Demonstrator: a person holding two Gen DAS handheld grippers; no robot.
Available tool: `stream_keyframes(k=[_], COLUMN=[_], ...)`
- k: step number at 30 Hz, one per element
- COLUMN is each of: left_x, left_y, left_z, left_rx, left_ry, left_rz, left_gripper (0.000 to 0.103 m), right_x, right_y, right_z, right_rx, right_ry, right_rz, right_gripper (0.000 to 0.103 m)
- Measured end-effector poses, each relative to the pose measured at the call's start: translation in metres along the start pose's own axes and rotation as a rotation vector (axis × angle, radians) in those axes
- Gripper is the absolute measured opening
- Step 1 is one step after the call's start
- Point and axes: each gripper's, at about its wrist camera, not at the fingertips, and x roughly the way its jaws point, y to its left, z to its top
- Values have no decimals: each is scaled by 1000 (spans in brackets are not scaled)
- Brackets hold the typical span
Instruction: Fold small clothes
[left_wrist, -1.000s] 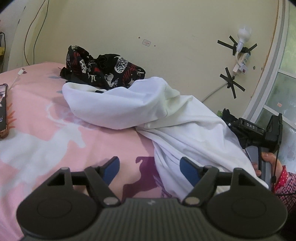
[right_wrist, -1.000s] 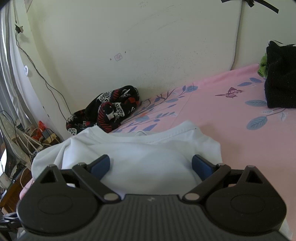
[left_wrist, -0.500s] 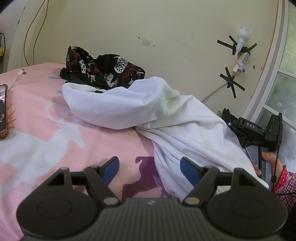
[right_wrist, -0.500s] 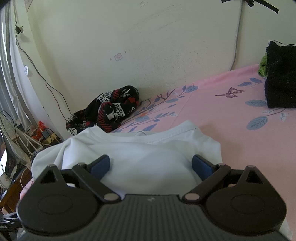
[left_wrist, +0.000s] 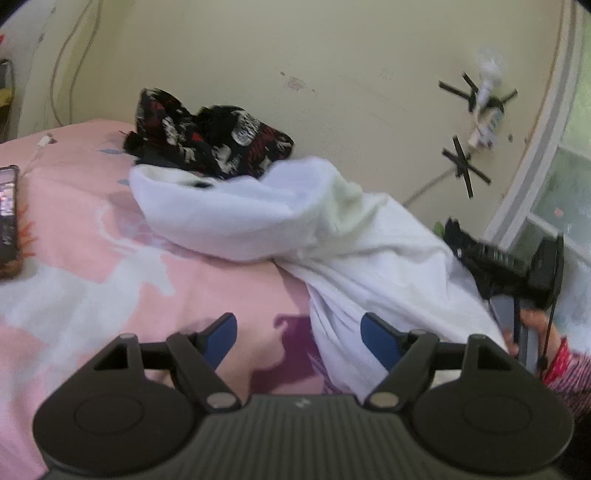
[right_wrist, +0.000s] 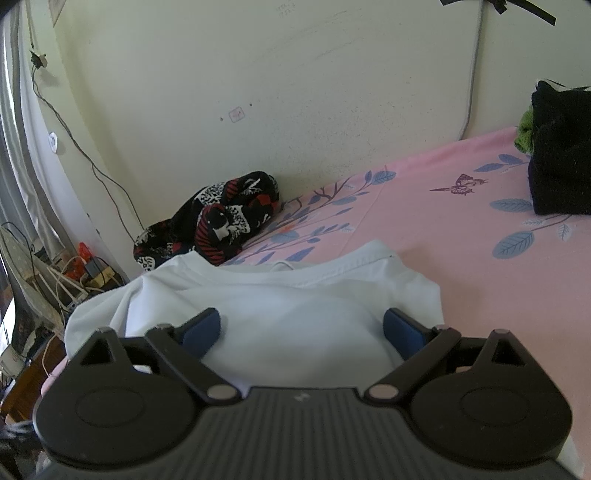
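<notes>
**White T-shirt lies rumpled on the pink bed, both grippers open**

The left gripper (left_wrist: 298, 338) hangs low over the pink bedsheet (left_wrist: 92, 236) with its blue pads spread wide and nothing between them; its right pad sits just at the near edge of the white T-shirt (left_wrist: 369, 258). The shirt is heaped across the bed, one bunched fold lying toward the far left, next to a black, red and white patterned garment (left_wrist: 214, 144) against the wall. A phone (left_wrist: 8, 218) lies at the left edge. This view is blurred, so finer folds are hard to read.

The right gripper (right_wrist: 302, 332) is also spread wide, empty, with the T-shirt's (right_wrist: 288, 306) collared end lying between its pads. A dark folded stack (right_wrist: 561, 147) sits far right.
</notes>
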Motion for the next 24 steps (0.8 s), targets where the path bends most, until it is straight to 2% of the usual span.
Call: stream_keyframes(k=[2,6,10,12,13,14,15,16,18,19,21,22,24], left_x=[-11,-22,11,45,61,77,91,100,105,97,68,50,10], left_y=[8,16,-1,-8,-10,-13,-18,-24,-38,-44,-51,-52,-48], left_z=[15,67,111,125,126,127,124,120,105,98,83,77,67], left_rx=[-27,-43,68,86,79,73,82,110,188,222,281,296,291], left_ry=[-40,-134,-143,-89,-50,-13,25,64,123,118,76,52,0], left_rz=[-14,-49,-35,-55,-66,-63,-58,-60,-53,-57,-69,-81,-102], left_gripper=[76,81,95,95,95,92,74,39,8,8,8,8,8], right_x=[1,0,0,0,0,0,0,-1,-11,-19,-39,-52,-70], right_y=[0,0,-1,-1,-1,0,1,2,10,14,19,23,33], right_z=[1,1,1,1,0,0,0,0,-1,-1,0,1,1], right_rx=[-1,-3,0,-4,-11,-18,-26,-36,-86,-107,-122,-137,-199], right_ry=[2,-1,-4,-4,-3,0,3,0,-33,-47,-70,-70,-3], right_rz=[0,3,7,9,12,12,16,28,53,82,194,278,461], right_gripper=[91,90,87,75,56,44,30,22,16,16,15,16,18])
